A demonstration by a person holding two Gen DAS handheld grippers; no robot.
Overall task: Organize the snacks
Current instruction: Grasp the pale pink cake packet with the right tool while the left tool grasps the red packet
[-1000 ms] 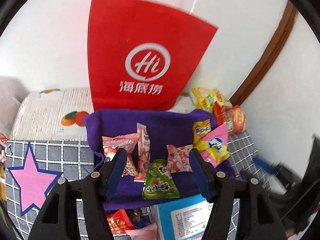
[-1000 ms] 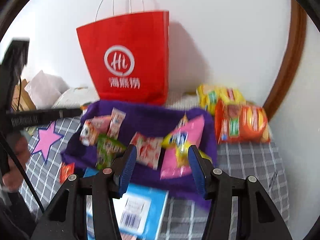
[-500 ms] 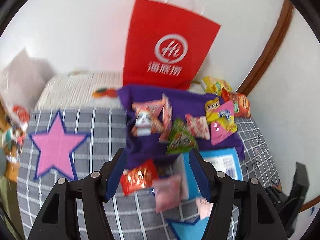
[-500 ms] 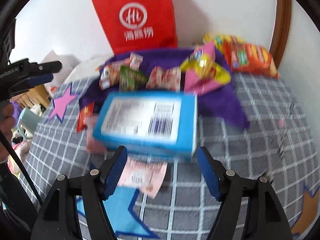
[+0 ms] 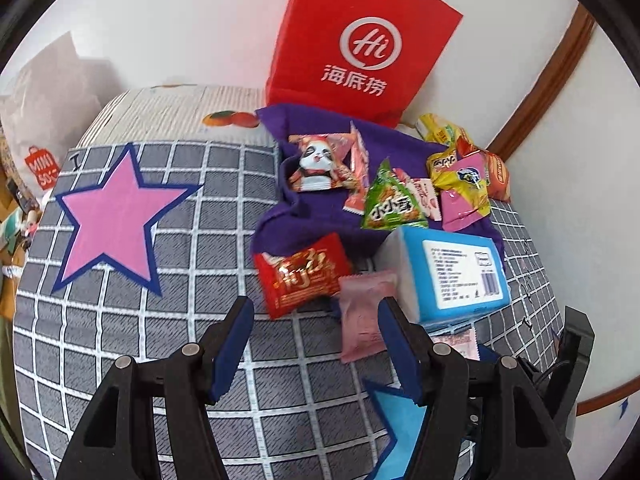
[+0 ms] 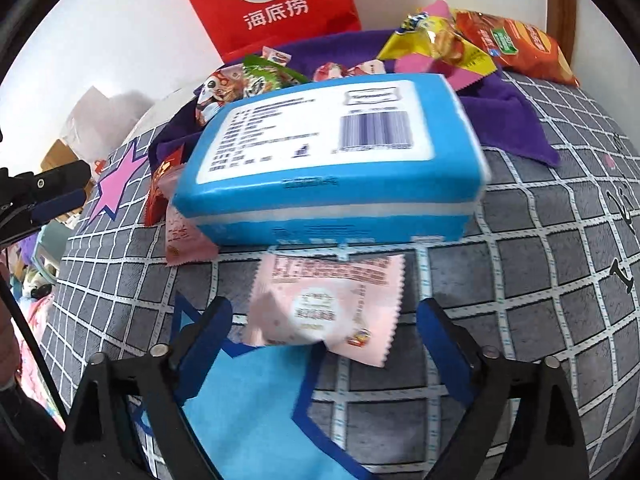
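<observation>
Snack packets lie on a purple cloth [image 5: 320,216] and the grey checked cover: a panda packet [image 5: 318,164], a green triangle packet [image 5: 390,202], a red packet [image 5: 300,276], a pink packet [image 5: 366,316] and a blue box [image 5: 452,268]. My left gripper [image 5: 316,340] is open, just short of the red and pink packets. My right gripper [image 6: 324,332] is open around a pale pink packet [image 6: 328,308], in front of the blue box [image 6: 328,160]. I cannot tell whether its fingers touch the packet.
A red paper bag [image 5: 360,40] stands against the wall behind the cloth. Orange and yellow chip bags [image 6: 512,44] lie at the back right. A pink star [image 5: 112,216] and a blue star [image 6: 256,408] mark the cover. The left gripper [image 6: 44,188] shows at the left.
Both grippers have pulled back and lowered toward the cover. The right gripper has come down over the pale pink packet. The left now faces the red and pink packets.
</observation>
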